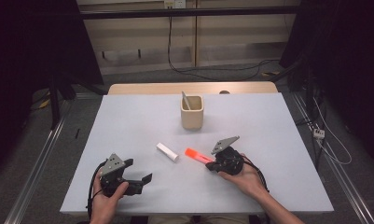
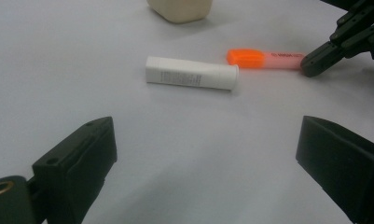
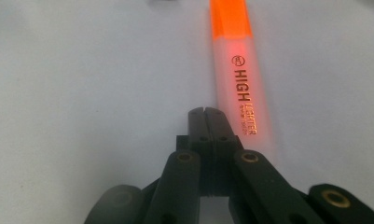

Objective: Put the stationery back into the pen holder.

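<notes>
Left gripper (image 1: 146,180) near table (image 1: 128,121) edge, jaws wide apart, empty. White tube (image 1: 168,151) lying mid-table. Orange highlighter (image 1: 198,155) flat just right of tube. Right gripper (image 1: 210,166) pressed closed beside highlighter's end, holding nothing. Cup (image 1: 192,112) behind.

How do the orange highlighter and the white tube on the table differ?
The orange highlighter is translucent pink with an orange cap; the white tube is opaque white with small print. The highlighter looks slimmer, the tube thicker. The shut right gripper sits beside the highlighter's end; the tube lies apart from both grippers. Both lie flat on the white table.
</notes>
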A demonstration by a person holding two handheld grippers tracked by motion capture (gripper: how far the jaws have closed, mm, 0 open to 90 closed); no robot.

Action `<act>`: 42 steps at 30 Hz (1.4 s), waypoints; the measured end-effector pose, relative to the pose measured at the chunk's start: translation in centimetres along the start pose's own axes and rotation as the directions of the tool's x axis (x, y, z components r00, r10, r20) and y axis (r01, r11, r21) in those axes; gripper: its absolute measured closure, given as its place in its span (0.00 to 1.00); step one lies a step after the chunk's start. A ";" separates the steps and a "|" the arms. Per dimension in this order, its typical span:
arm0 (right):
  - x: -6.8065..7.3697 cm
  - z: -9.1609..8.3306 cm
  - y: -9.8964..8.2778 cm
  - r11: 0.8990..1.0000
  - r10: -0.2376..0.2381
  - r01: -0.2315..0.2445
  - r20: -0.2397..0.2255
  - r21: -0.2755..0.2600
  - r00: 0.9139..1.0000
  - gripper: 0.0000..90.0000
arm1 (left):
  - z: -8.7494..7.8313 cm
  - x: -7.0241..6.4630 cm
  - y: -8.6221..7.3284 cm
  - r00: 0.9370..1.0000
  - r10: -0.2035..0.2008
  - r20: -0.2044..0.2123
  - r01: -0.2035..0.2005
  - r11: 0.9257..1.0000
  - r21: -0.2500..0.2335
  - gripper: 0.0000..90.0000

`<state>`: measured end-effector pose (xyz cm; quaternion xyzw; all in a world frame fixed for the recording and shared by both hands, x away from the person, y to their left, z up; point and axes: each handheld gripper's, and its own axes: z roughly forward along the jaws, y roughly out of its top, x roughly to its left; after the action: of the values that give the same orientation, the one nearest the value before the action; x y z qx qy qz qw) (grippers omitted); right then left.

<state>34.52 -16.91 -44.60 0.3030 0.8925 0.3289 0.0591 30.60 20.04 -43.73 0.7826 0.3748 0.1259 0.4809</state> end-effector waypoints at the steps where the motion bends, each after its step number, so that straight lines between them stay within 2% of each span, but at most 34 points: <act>1: 0.0 -0.1 0.0 1.000 -0.001 0.001 0.014 0.004 1.000 1.00 | 0.0 0.0 0.0 1.000 0.000 -0.002 0.000 1.000 -0.001 0.05; 7: -0.3 -0.3 0.0 1.000 0.002 -0.002 0.008 -0.005 1.000 1.00 | 0.0 0.0 0.0 1.000 -0.002 0.000 0.002 1.000 0.000 0.05; 12: -0.2 -0.6 0.1 1.000 -0.003 0.002 -0.034 -0.024 0.999 1.00 | 0.0 0.0 0.0 1.000 -0.006 0.002 0.006 1.000 -0.003 0.05; 18: -0.4 -1.7 0.3 0.997 0.003 -0.008 -0.066 -0.074 0.998 0.99 | 0.1 0.1 0.0 1.000 -0.009 0.000 0.009 1.000 0.006 0.05; 21: -0.4 -1.8 0.6 0.996 0.013 -0.019 -0.064 -0.088 0.998 0.88 | 0.2 0.0 0.0 1.000 -0.002 0.004 0.002 1.000 0.006 0.05; 24: -0.3 -2.0 1.2 0.994 0.011 -0.018 -0.064 -0.106 0.998 0.72 | 0.2 0.0 0.0 1.000 0.001 0.000 -0.001 1.000 0.008 0.05; 26: -0.3 -2.0 1.7 0.994 0.006 -0.012 -0.059 -0.112 0.998 0.58 | 0.1 0.0 0.0 1.000 0.002 -0.003 -0.002 1.000 0.011 0.06; 30: -0.6 -1.7 2.5 0.990 0.035 -0.040 -0.037 -0.134 0.999 0.33 | 0.1 0.1 0.0 1.000 -0.008 -0.004 0.008 1.000 0.009 0.05; 32: -0.8 -1.5 2.8 0.991 0.041 -0.042 -0.014 -0.125 0.999 0.21 | 0.1 0.1 0.0 1.000 -0.008 -0.006 0.008 1.000 0.008 0.05; 36: -1.2 -1.4 3.4 0.990 0.051 -0.051 -0.007 -0.133 0.999 0.16 | 0.2 0.0 0.0 1.000 -0.006 0.000 0.006 1.000 0.001 0.06; 40: -1.5 -1.2 4.2 0.991 0.038 -0.036 0.010 -0.125 0.999 0.09 | 0.2 0.0 0.0 1.000 -0.004 -0.002 0.004 1.000 0.006 0.05; 42: -1.7 -1.2 4.6 0.990 0.035 -0.033 0.013 -0.135 0.999 0.10 | 0.2 0.0 0.0 1.000 -0.003 -0.002 0.003 1.000 0.007 0.05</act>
<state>37.82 -15.75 -40.97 0.3158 0.8624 0.3872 0.0808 30.75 19.94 -43.84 0.7834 0.3769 0.1246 0.4783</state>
